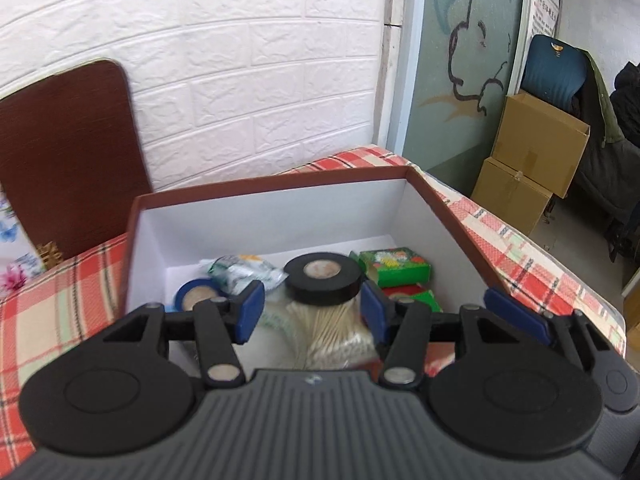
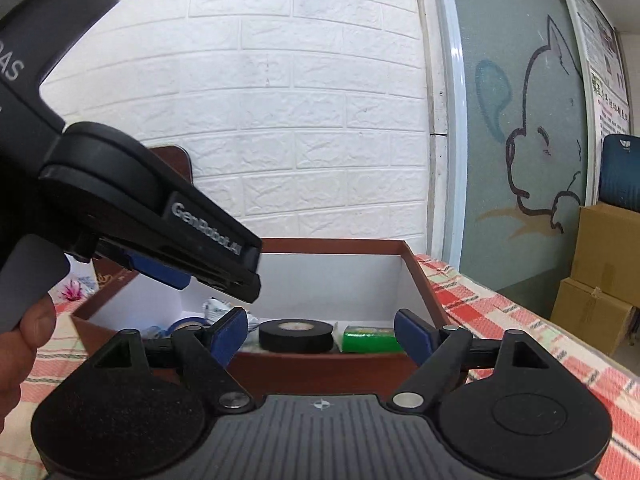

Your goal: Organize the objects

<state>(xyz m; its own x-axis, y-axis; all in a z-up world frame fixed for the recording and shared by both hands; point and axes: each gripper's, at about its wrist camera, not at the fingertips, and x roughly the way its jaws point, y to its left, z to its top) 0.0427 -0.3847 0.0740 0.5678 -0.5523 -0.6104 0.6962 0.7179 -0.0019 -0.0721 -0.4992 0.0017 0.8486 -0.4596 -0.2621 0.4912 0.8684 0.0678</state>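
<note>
A brown box [image 1: 272, 182] with white inside stands on the plaid table. In it lie a black tape roll [image 1: 322, 282], a blue tape roll [image 1: 196, 298], a green-white packet [image 1: 240, 272], green boxes [image 1: 394, 266] and a bag of cotton swabs [image 1: 324, 328]. My left gripper [image 1: 312, 312] is open and empty, above the box over the swabs. My right gripper [image 2: 320, 336] is open and empty, in front of the box's near wall [image 2: 320, 372]. The black tape roll [image 2: 296, 335] and a green box [image 2: 368, 338] show beyond it. The left gripper [image 2: 168, 264] appears at upper left there.
A brown lid [image 1: 68, 156] leans against the white brick wall behind the box. The plaid tablecloth [image 1: 520, 248] ends at the right edge. Cardboard cartons [image 1: 532, 160] and a blue chair [image 1: 556, 68] stand on the floor at right. A flowered item [image 1: 12, 276] lies at left.
</note>
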